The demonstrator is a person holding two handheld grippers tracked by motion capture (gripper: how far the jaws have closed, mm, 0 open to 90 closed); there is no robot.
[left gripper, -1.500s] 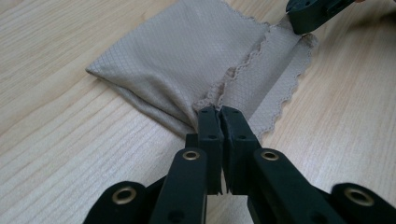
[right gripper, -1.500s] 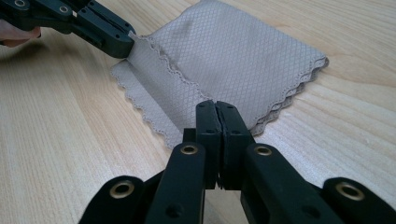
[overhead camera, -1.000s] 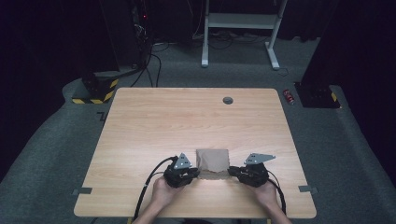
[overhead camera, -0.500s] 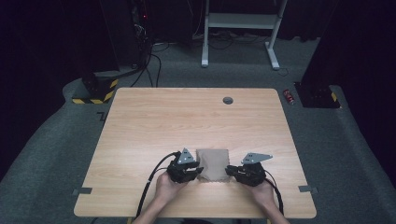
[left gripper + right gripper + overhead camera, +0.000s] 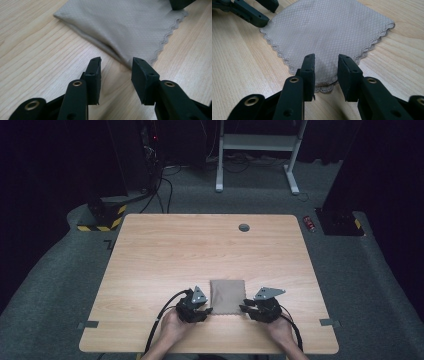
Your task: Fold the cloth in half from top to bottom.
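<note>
In the high view a folded grey-brown cloth (image 5: 227, 296) lies flat on the wooden table (image 5: 200, 250) near its front edge; the left gripper (image 5: 204, 308) sits at the cloth's near left corner and the right gripper (image 5: 246, 308) at its near right corner, each in one of the person's hands; in the left gripper view the jaws have just been opening and stand partly apart, the cloth (image 5: 125, 22) corner lying just ahead of the gap, nothing gripped; in the right gripper view the jaws, also just opening, straddle the scalloped corner of the cloth (image 5: 329, 32) without pressing it.
</note>
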